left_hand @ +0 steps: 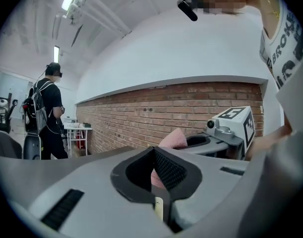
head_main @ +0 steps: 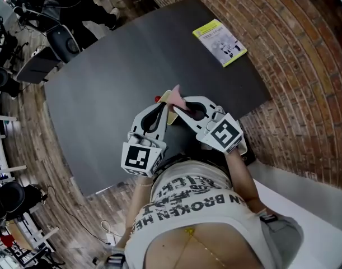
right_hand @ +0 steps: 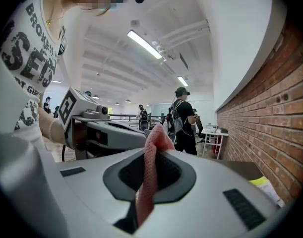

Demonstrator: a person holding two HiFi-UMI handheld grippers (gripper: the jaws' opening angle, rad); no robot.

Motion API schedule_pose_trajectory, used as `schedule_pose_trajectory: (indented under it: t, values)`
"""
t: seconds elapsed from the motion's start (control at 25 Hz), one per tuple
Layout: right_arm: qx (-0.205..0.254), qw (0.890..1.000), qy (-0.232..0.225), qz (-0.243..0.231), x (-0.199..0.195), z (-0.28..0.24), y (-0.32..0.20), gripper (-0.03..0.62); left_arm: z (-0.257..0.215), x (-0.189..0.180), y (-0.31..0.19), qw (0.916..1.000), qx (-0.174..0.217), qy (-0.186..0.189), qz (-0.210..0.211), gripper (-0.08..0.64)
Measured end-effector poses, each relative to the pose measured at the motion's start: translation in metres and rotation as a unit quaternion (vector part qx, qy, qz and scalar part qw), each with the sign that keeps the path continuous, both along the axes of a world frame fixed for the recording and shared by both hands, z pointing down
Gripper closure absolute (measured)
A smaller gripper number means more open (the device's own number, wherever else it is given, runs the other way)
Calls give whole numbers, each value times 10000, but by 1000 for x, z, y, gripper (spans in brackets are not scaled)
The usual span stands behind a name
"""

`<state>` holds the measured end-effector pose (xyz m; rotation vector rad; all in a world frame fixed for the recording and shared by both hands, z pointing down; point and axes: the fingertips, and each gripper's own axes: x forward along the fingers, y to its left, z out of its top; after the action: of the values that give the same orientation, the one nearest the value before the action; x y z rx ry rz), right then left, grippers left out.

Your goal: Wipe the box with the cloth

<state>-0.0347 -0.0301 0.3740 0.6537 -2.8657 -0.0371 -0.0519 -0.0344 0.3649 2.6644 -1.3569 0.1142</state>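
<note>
Fingers (right_hand: 211,192) of the right gripper (right_hand: 144,182) are seen pressed together on the pink cloth (right_hand: 150,157), a fold of which stands up past their tips; those of the left gripper (left_hand: 158,202) are closed on a thin cream edge, taken to be the box (left_hand: 158,209), with pink cloth seen just behind it; both grippers are held close in front of the torso, above the near edge of the dark table (head_main: 120,66), with the forearms bent and drawn in; the marker cubes are turned toward the body, and the jaws are angled inward so that the tips meet, cloth touching box between them; a yellow booklet (head_main: 219,42) is seen lying well apart on the table's far side, near the brick wall (head_main: 305,66)
</note>
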Motion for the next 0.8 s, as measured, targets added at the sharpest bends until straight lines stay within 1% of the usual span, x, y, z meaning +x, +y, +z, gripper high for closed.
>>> schedule_pose_trajectory:
  t: [0.12, 0.28, 0.8]
  values:
    - [-67, 10000, 26, -7, -2, 0, -3, 575, -2, -2, -1, 10000, -7, 32, -5, 552]
    - [-40, 9999, 44, -85, -2, 3, -3, 575, 0, -2, -2, 10000, -25, 4, -35, 552]
    - [-137, 9998, 144, -24, -2, 9, 0, 575, 6, -1, -3, 9999, -160, -17, 29, 552]
